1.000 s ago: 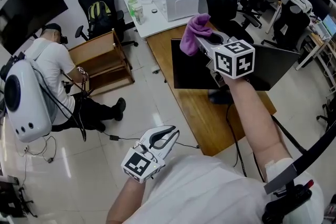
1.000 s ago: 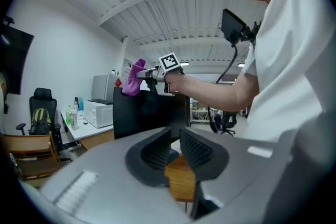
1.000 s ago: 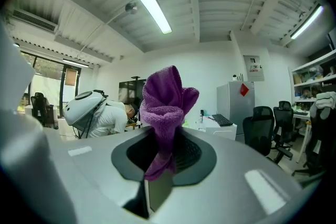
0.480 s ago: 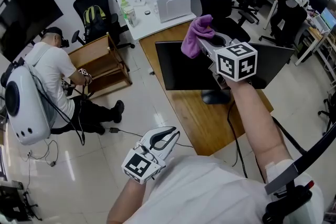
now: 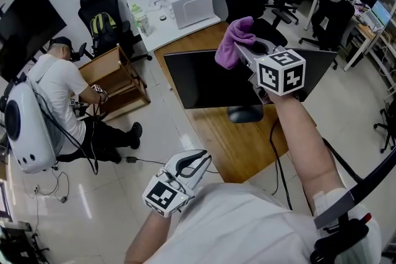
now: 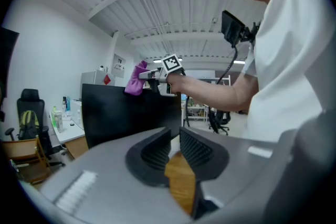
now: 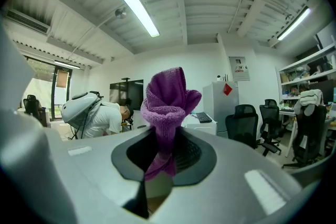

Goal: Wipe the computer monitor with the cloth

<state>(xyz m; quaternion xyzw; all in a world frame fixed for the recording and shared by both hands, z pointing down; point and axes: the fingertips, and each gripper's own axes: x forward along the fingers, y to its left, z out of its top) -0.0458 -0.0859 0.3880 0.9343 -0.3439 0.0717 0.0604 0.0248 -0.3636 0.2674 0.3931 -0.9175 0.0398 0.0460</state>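
Overhead, the head view shows the right gripper (image 5: 247,50) raised above the top edge of the black flat-screen computer monitor (image 5: 198,80), which stands on a brown wooden desk (image 5: 238,142). A purple terry cloth (image 5: 234,40) bunches out of its jaws; whether it touches the screen cannot be told. The left gripper (image 5: 199,162) hangs low by the person's torso, well apart from the monitor. At the left, 1 person in a white shirt (image 5: 59,80) crouches on the floor beside a low wooden cabinet (image 5: 117,74).

In the left gripper view, the 2 ribbed pads (image 6: 195,149) sit almost together, with only a thin slit between them and nothing held.

In the right gripper view, the jaws clamp the cloth, which rises above them in a folded tuft.
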